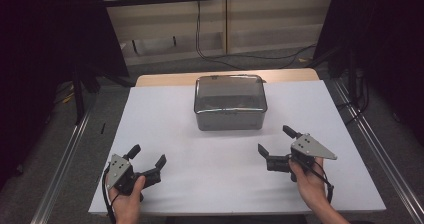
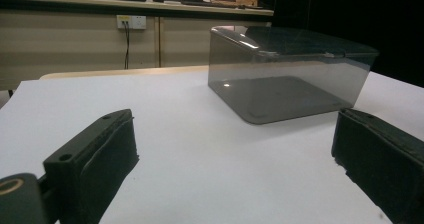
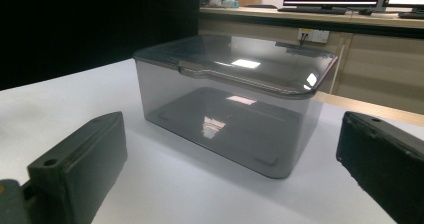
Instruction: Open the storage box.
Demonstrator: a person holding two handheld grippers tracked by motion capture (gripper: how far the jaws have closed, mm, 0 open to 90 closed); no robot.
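While both hands rest near the tabletop's near edge, neither tool holds anything. The left gripper sits by the near left corner with its jaws spread wide and nothing between them; the left gripper view shows bare white surface between its two black jaws. The right gripper hovers toward the near right, a little farther in, its jaws equally wide and empty, angled toward the middle of the tabletop.

Farther off, toward the far edge and roughly centred between the left and right edges, stands the smoky transparent box. It sits flat on the white surface, well apart from both grippers, with its lid closed on top. In the right gripper view the lid overhangs the walls slightly and has a small raised lip along the near side; nothing can be made out inside.

Judging by its thin clear walls, the box is probably light, rigid plastic: stiff enough not to give under the jaws, yet smooth and glossy, so likely to slip if pinched on a flat wall. Being light, it may slide across the surface when pushed from one side alone. The lid's overhanging rim looks like the best purchase, taken at an edge or the raised lip, while the other gripper steadies the body against a side wall.
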